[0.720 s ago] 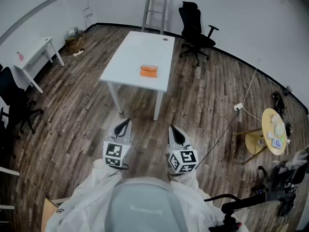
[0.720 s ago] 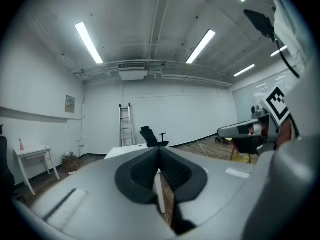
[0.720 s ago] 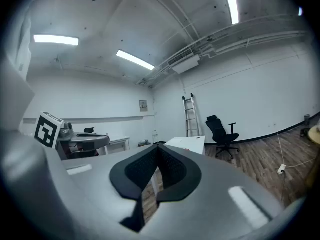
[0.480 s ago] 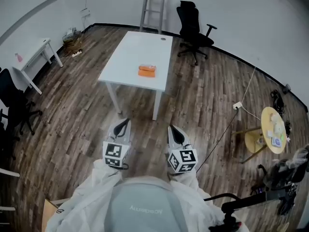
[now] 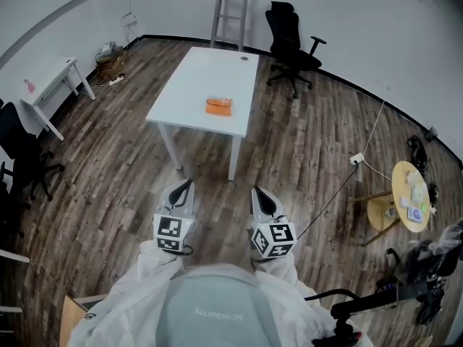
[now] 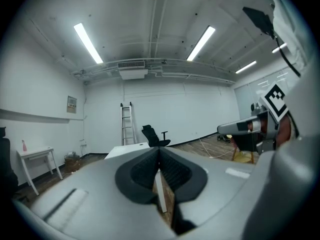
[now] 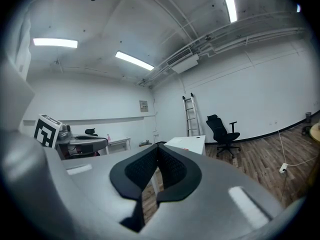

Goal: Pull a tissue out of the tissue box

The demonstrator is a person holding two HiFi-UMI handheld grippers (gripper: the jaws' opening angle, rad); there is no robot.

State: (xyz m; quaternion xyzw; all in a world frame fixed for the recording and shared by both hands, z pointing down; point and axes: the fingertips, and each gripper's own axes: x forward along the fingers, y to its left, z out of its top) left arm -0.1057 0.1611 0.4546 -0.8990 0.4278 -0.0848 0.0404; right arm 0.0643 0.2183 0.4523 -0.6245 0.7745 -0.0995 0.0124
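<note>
I stand in a sparse office-like workroom: wood-plank floor (image 5: pixel 311 143), bare white walls, a white surface (image 5: pixel 210 71) in the middle, a black swivel chair (image 5: pixel 289 45) and a ladder (image 5: pixel 230 9) at the far wall, a small desk (image 5: pixel 54 78) at the left, and strip lights (image 6: pixel 87 43) overhead.

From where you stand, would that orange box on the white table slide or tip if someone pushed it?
It would probably slide rather than tip: the orange box looks low and flat, lying on the smooth white table. It seems small and is likely cardboard, so it is probably light and easy to dent if squeezed. It is too far off to tell more.
</note>
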